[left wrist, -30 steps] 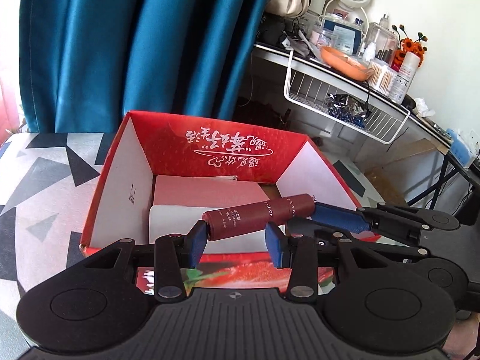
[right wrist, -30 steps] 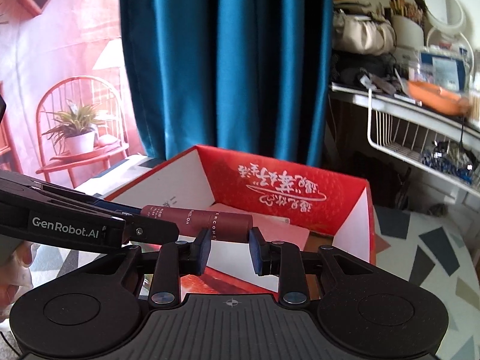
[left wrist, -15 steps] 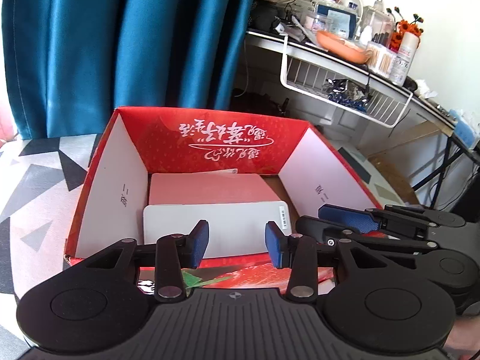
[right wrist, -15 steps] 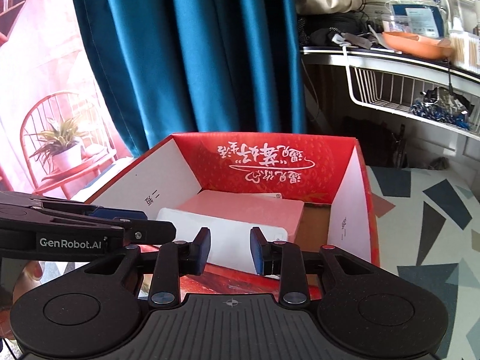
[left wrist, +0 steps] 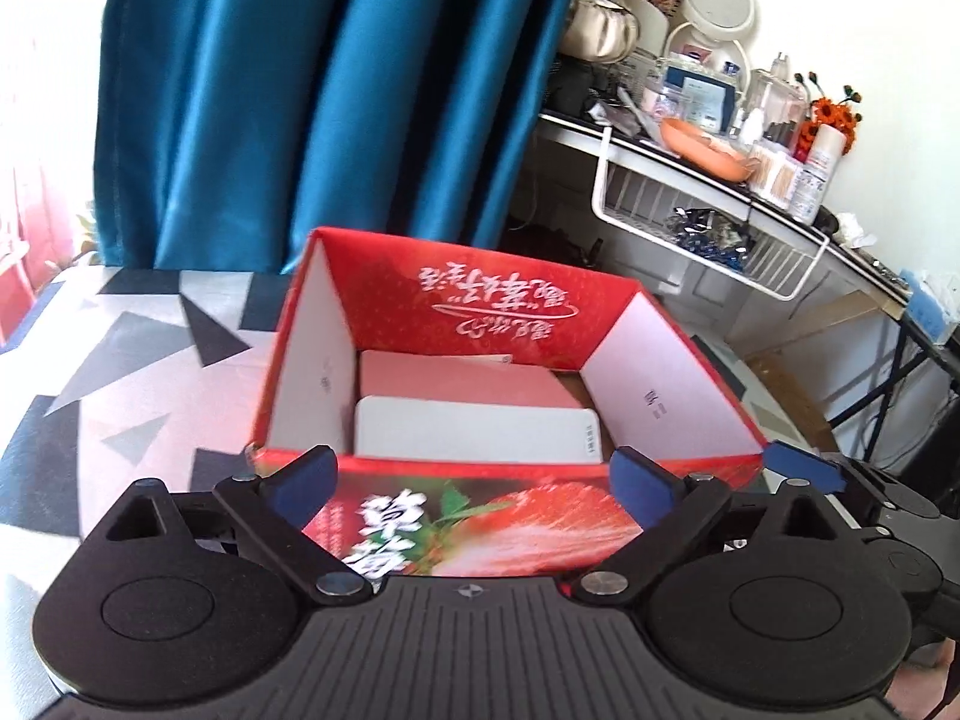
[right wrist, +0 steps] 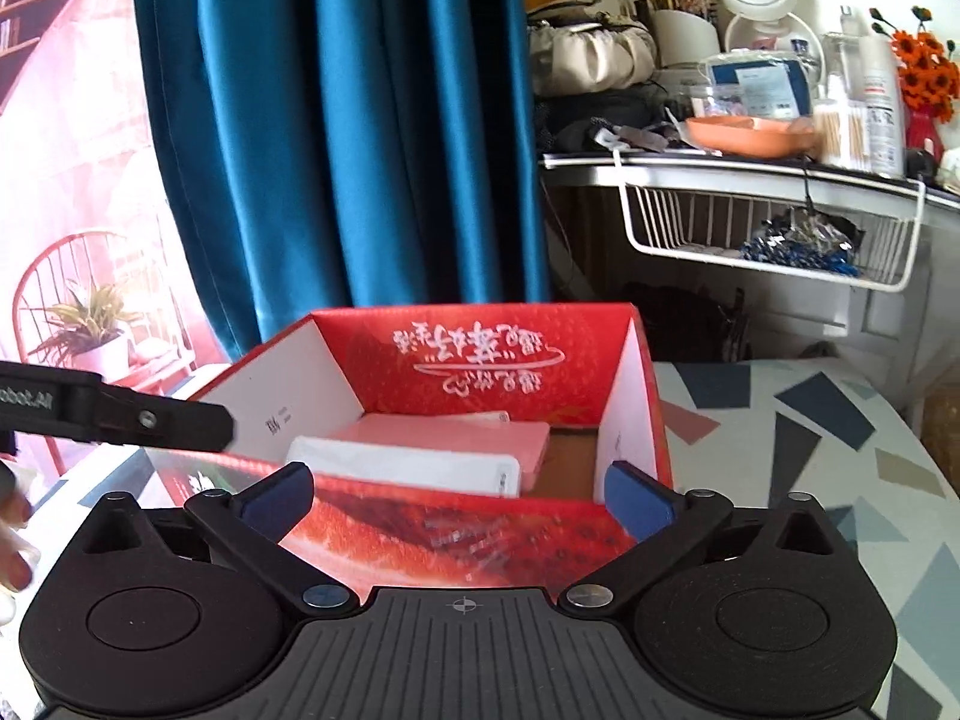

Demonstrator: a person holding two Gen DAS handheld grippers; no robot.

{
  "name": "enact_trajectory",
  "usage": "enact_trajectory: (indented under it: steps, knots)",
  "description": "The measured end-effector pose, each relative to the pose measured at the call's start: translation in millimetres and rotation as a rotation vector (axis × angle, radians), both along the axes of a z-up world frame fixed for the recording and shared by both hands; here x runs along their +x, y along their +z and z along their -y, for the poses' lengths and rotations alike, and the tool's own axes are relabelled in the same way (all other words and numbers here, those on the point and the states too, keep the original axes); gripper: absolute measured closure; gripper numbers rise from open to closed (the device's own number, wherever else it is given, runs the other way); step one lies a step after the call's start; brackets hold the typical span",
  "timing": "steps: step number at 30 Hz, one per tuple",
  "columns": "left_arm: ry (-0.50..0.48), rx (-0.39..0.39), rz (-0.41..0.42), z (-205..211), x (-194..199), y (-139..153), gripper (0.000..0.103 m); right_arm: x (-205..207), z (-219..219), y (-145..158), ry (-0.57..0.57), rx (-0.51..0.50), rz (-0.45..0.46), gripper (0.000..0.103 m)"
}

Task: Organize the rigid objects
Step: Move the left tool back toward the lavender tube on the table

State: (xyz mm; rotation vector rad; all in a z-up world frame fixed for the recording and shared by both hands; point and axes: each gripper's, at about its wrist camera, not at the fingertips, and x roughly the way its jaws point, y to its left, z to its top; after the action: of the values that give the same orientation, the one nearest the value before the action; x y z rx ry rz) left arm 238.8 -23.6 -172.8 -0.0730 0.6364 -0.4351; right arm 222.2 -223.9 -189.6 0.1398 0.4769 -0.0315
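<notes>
While both tools hang just short of the red carton [left wrist: 480,306], neither holds anything: the left gripper [left wrist: 474,483] has its blue-padded fingers [left wrist: 303,480] spread wide, and the right gripper [right wrist: 459,495] is spread just as wide, with only the carton's near wall showing in the gap between each pair. That carton sits on a table with a grey, black and white shard pattern [left wrist: 120,348], its strawberry-printed front facing the two tools and its flaps standing up, which I'd guess is why they approach from the open top and not from the side. Inside, against the left wall, lie two flat boxes, a white box [left wrist: 474,429] resting on a pink box [left wrist: 456,381] that sticks out behind it; they are squared to the walls, the sort of tidy stacking the job asks for. To their right a strip of bare brown floor is left free, probably room for more. No other loose item shows on the table in either view, so I cannot tell what is to go in next, or whether the packing is nearly done. Seen from the right wrist, the left tool's black arm crosses in from the left at the carton's near corner, so the pair are close beside each other. Behind stand a teal curtain [right wrist: 360,120] and a cluttered vanity shelf [right wrist: 750,165].
</notes>
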Motion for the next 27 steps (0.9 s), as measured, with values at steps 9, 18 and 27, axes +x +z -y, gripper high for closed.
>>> enact_trajectory:
  steps: [9,18,27]
  knots:
    - [0.095,0.026,-0.071,-26,-25,-23,0.004,-28,-11,-34,-0.020,-0.019,-0.052,0.000]
    - [0.182,0.028,-0.196,-56,-44,-65,0.004,-43,-30,-77,0.042,-0.022,-0.173,0.000]
    - [0.228,0.074,-0.225,-64,-48,-75,0.013,-40,-38,-80,0.068,-0.029,-0.191,0.000]
